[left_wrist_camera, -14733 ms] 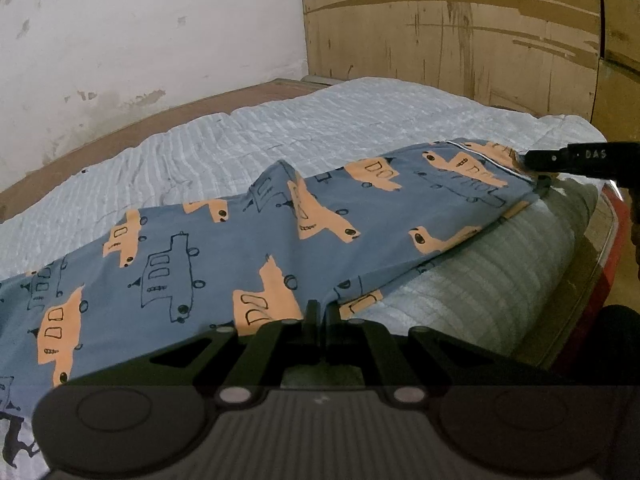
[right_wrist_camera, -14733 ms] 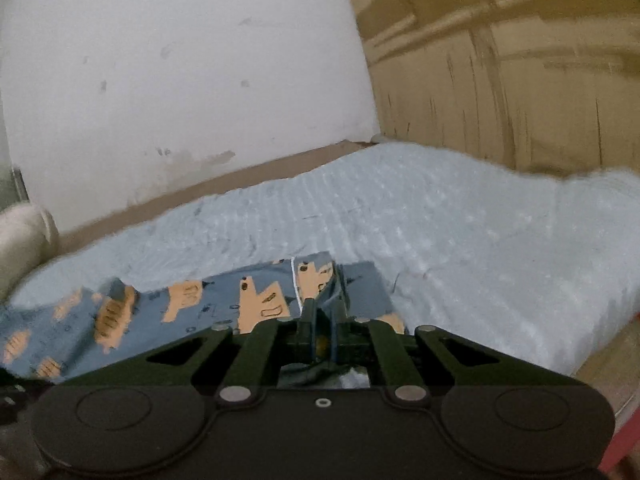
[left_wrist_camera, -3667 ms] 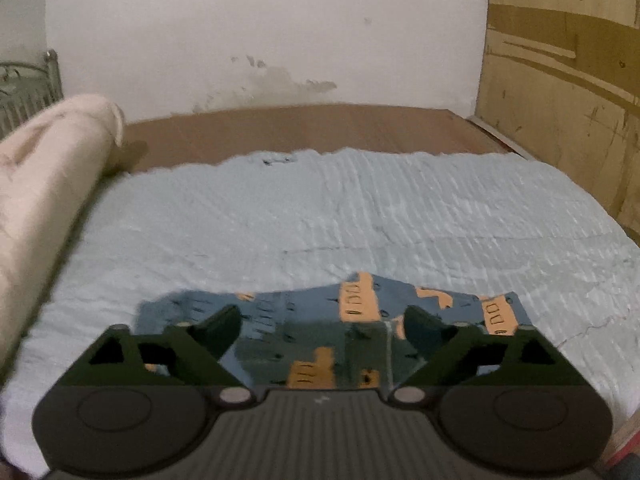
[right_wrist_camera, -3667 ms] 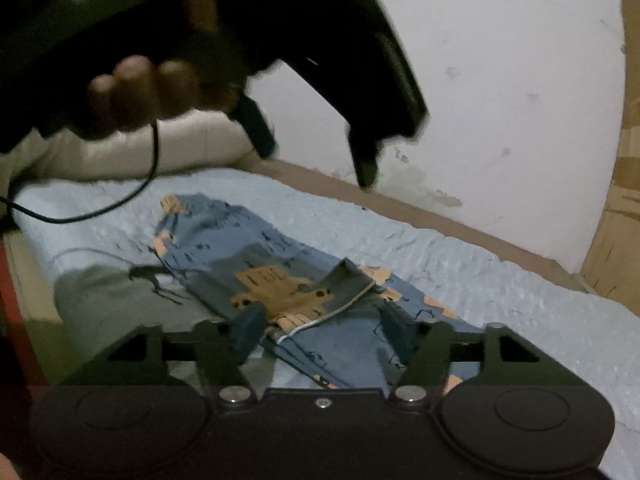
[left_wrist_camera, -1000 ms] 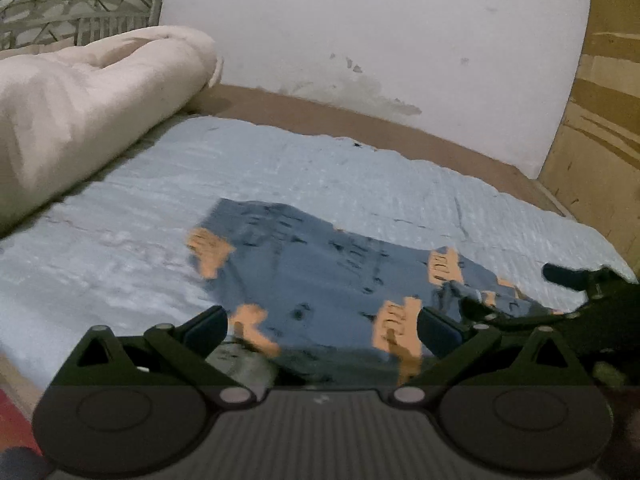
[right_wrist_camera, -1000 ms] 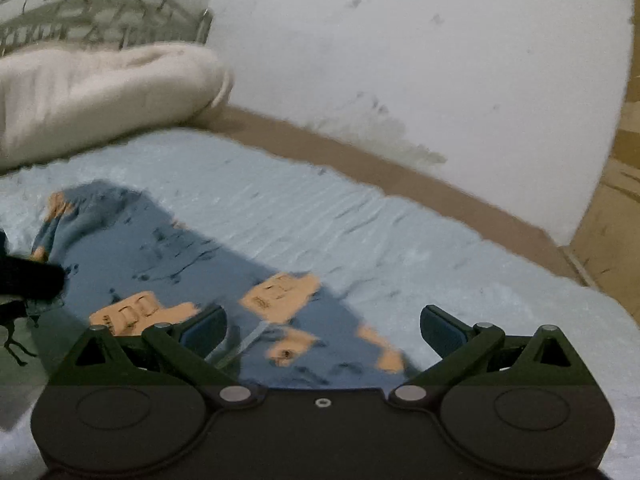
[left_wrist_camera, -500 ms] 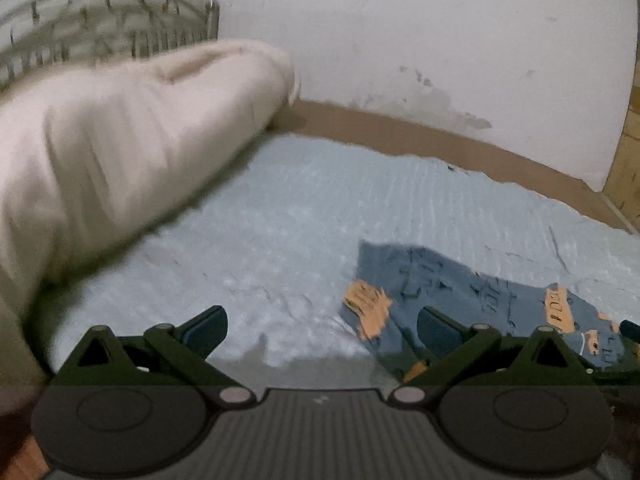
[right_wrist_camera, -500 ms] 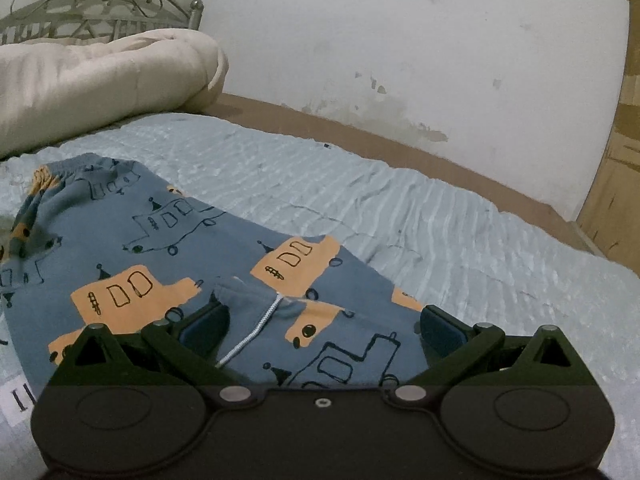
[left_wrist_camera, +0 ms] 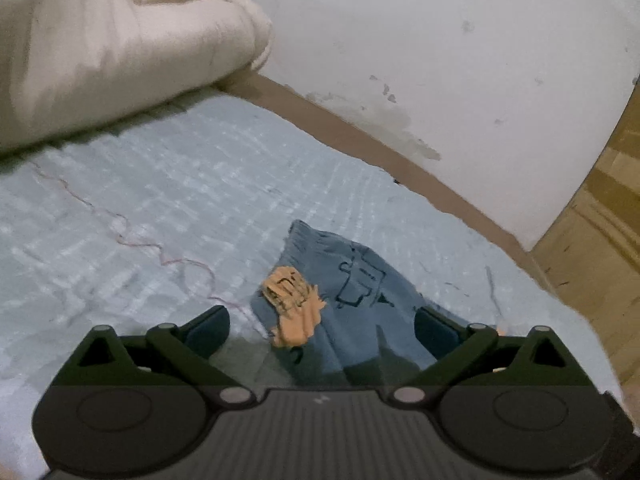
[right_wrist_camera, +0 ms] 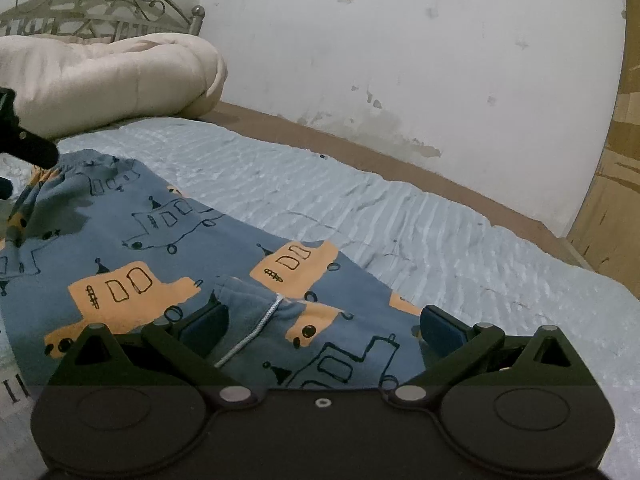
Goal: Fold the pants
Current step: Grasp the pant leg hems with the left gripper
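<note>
The blue pants (right_wrist_camera: 168, 240) with orange and outlined cars lie folded on the light blue bed cover (right_wrist_camera: 440, 240). My right gripper (right_wrist_camera: 322, 326) is open, low over the near edge, where a flap with a white cord (right_wrist_camera: 256, 324) is turned up between the fingers. In the left wrist view my left gripper (left_wrist_camera: 322, 332) is open over the gathered end of the pants (left_wrist_camera: 344, 292), with an orange patch (left_wrist_camera: 294, 304) bunched there. The left gripper's finger (right_wrist_camera: 28, 146) shows at the far left of the right wrist view, at that same end.
A rolled cream duvet (left_wrist_camera: 112, 48) lies at the head of the bed by a metal headboard (right_wrist_camera: 92, 4). A brown bed frame edge (right_wrist_camera: 400, 168) runs below a stained white wall (right_wrist_camera: 400, 40). A wooden panel (left_wrist_camera: 600, 240) stands at the right.
The left gripper has swung back right and closer to the pants end, which now sits between its fingers. The right gripper has hardly moved and stays open over the flap.
</note>
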Action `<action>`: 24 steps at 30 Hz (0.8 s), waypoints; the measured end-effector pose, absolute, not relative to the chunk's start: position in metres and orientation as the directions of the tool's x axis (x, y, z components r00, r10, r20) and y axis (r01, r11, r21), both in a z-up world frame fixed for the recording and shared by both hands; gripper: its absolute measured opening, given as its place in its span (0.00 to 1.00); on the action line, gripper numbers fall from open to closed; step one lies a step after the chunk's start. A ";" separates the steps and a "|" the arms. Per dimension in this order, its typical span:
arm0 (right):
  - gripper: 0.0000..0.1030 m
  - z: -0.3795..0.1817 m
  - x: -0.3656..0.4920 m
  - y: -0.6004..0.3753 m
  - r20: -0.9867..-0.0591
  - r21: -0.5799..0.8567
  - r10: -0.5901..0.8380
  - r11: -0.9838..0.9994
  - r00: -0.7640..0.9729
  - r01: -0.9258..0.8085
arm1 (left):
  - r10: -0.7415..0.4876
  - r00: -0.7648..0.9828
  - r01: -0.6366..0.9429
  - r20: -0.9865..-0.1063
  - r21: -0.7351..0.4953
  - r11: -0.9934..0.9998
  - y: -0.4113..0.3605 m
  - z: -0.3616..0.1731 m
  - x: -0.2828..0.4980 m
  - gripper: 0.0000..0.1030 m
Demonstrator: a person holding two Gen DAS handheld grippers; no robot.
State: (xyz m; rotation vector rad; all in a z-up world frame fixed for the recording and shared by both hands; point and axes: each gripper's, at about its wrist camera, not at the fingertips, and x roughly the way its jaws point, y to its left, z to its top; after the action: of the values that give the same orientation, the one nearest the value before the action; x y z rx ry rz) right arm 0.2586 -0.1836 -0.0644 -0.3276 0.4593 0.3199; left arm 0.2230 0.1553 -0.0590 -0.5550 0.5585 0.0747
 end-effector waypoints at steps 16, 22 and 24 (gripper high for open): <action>0.99 -0.065 0.258 -0.183 -0.477 -0.235 0.224 0.899 0.850 -0.369 | -0.144 0.828 -0.227 -0.542 -0.560 0.797 0.170 -0.081 0.233 0.83; 0.99 -0.065 0.258 -0.183 -0.477 -0.235 0.224 0.899 0.850 -0.369 | -0.114 0.841 -0.254 -0.529 -0.572 0.780 0.170 -0.077 0.232 0.59; 0.99 -0.065 0.258 -0.183 -0.477 -0.235 0.224 0.899 0.850 -0.369 | -0.104 0.843 -0.259 -0.528 -0.566 0.782 0.170 -0.076 0.233 0.56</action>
State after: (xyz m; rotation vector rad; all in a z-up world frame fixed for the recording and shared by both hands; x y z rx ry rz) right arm 0.2583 -0.1832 -0.0648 -0.3276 0.4575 0.3181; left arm 0.2335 0.1702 -0.0760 -0.6761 0.5729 0.0886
